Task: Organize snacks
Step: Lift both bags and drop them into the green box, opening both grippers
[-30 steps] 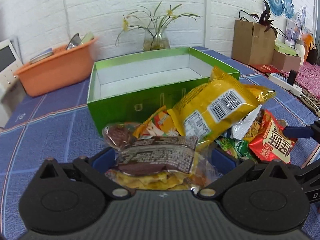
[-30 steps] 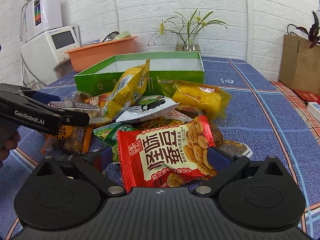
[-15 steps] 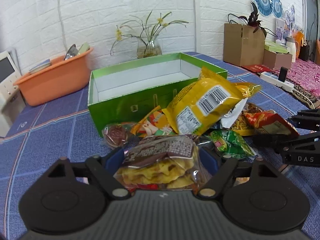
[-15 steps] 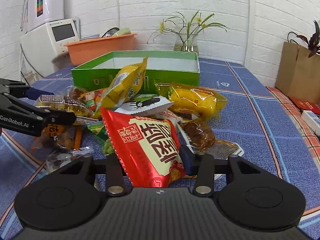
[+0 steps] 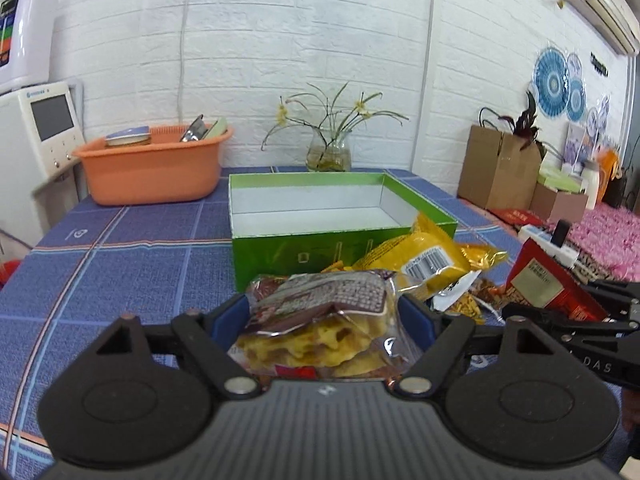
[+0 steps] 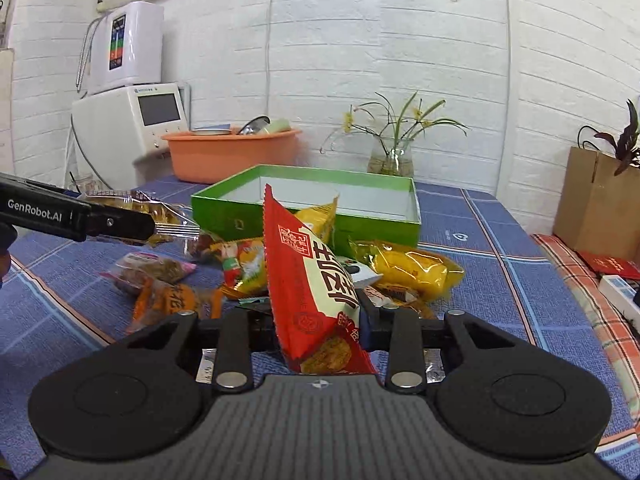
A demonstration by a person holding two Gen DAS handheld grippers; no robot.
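The table (image 5: 132, 240) wears a blue checked cloth; a green box (image 5: 340, 240) sits open in the middle, an orange basin (image 5: 152, 172) behind it to the left, a glass vase (image 5: 329, 154) of flowers at the back by the wall; a loose pile of snack packets (image 6: 408, 272) lies right in front of the box, a couple of strays (image 6: 156, 276) off to its left.

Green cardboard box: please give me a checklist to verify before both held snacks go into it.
1. Green cardboard box open on top: ok.
2. Box interior free: ok, only white lining shows.
3. Left gripper clamped on the clear waffle-cookie packet: ok.
4. Right gripper, jaws just closing, clamped on the red crinkle-edged snack bag: ok.
5. Both packs lifted off the snack pile: cannot tell.
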